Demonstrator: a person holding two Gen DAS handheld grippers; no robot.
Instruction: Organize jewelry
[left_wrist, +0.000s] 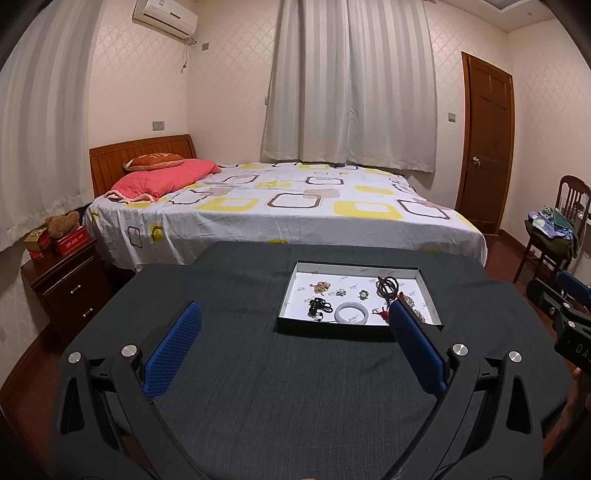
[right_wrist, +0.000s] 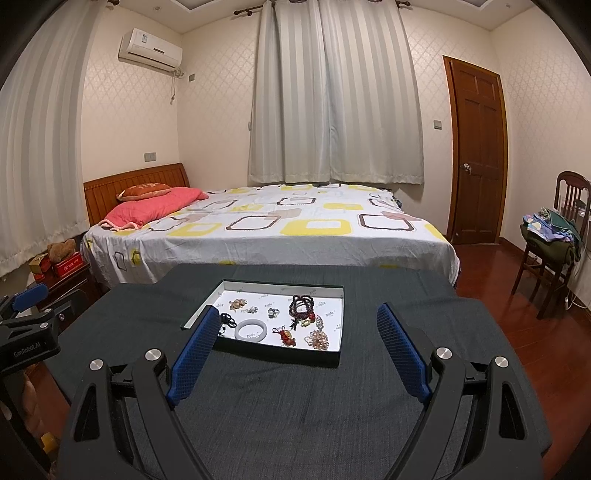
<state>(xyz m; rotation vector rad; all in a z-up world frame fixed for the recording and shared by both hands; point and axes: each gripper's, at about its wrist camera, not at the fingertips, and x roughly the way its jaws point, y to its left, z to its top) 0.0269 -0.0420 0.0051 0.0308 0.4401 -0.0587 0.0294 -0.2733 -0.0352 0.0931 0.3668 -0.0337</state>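
From your left wrist, your left gripper (left_wrist: 293, 314) is hovering wide and empty over the dark table (left_wrist: 229, 369); the shallow box (left_wrist: 291, 286) of jewelry is lying at one o'clock, its pale bangle (left_wrist: 351, 313) near the front wall. From your right wrist, your right gripper (right_wrist: 295, 317) is gaping wide, holding nothing, with the box sitting at twelve o'clock and the dark bead bracelet (right_wrist: 302, 305) resting inside

One shallow tray (right_wrist: 207, 295) is sitting on the counter (right_wrist: 295, 398), holding one pale bangle (right_wrist: 252, 329), one dark beaded bracelet (right_wrist: 301, 305), one ring (right_wrist: 272, 312), one turtle charm (right_wrist: 237, 304), one black cord piece (right_wrist: 228, 319) and one red knotted charm (right_wrist: 285, 336). Two hand-held grippers are showing.
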